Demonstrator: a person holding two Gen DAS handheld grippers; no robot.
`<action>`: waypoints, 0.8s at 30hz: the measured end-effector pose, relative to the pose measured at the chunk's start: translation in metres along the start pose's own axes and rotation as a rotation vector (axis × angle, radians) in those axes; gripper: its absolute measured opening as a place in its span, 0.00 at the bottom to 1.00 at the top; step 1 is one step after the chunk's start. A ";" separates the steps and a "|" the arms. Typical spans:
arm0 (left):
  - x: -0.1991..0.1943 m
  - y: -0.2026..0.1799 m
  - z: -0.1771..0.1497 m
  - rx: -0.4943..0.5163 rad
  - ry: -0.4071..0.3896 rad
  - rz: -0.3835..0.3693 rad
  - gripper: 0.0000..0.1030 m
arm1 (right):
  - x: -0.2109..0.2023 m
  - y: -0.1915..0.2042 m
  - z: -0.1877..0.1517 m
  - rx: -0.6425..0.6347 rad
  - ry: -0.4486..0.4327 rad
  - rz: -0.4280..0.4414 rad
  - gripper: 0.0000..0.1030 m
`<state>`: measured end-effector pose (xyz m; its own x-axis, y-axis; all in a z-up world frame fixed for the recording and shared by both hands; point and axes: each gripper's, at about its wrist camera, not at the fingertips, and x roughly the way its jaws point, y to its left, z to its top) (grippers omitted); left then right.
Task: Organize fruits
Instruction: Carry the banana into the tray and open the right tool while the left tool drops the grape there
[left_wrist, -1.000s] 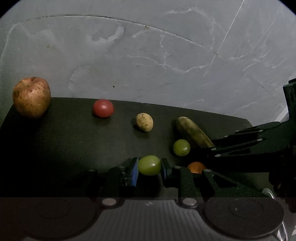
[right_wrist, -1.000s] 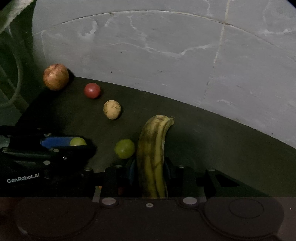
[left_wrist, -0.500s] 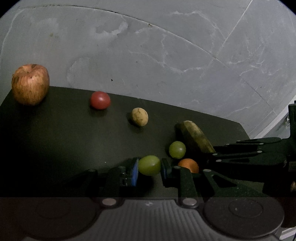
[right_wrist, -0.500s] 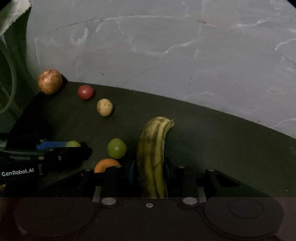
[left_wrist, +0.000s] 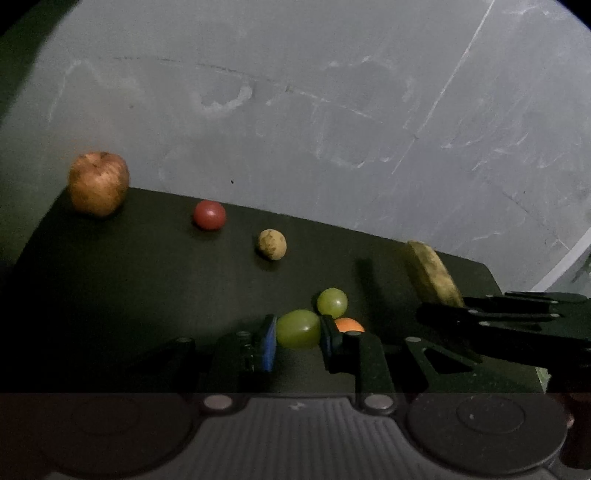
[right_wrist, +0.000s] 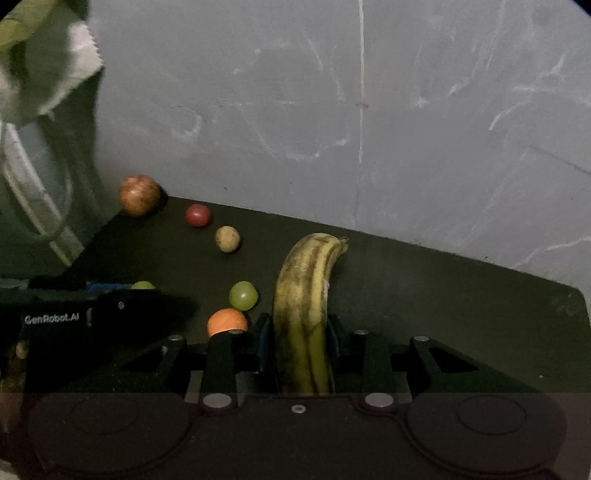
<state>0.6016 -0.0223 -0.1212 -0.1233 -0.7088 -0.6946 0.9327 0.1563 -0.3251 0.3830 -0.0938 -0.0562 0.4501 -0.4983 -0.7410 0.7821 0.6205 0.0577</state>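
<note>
My left gripper (left_wrist: 298, 334) is shut on a green grape (left_wrist: 298, 328), held just above the dark mat (left_wrist: 129, 280). My right gripper (right_wrist: 297, 336) is shut on a spotted yellow banana (right_wrist: 306, 295) that points away from the camera, lifted off the mat. On the mat lie a second green grape (left_wrist: 332, 302) (right_wrist: 243, 295), a small orange fruit (left_wrist: 349, 325) (right_wrist: 226, 321), a tan round fruit (left_wrist: 272, 244) (right_wrist: 228, 239), a red tomato (left_wrist: 209, 215) (right_wrist: 198, 215) and a brownish apple (left_wrist: 99, 182) (right_wrist: 139, 194). In the left wrist view the banana (left_wrist: 432, 273) sticks out of the right gripper at the right.
A grey marbled floor (left_wrist: 332, 129) surrounds the mat. Pale cloth (right_wrist: 48, 74) and a clear rounded rim (right_wrist: 33, 199) stand at the left in the right wrist view. The mat's right part (right_wrist: 461, 302) holds no fruit.
Both grippers have risen and drawn back with their fruit. The banana has come off the mat, and the orange fruit beside the loose grape has come into view.
</note>
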 end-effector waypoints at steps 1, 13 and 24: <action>-0.006 -0.004 -0.001 -0.001 -0.006 0.009 0.26 | -0.006 0.000 -0.002 -0.004 -0.007 0.009 0.32; -0.072 -0.045 -0.034 -0.044 -0.043 0.075 0.26 | -0.067 0.005 -0.040 -0.048 -0.046 0.119 0.32; -0.093 -0.062 -0.076 -0.038 0.005 0.107 0.26 | -0.100 0.007 -0.096 -0.028 -0.006 0.166 0.32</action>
<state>0.5297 0.0863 -0.0848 -0.0253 -0.6835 -0.7295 0.9271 0.2569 -0.2729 0.3023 0.0181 -0.0459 0.5751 -0.3909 -0.7187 0.6844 0.7112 0.1608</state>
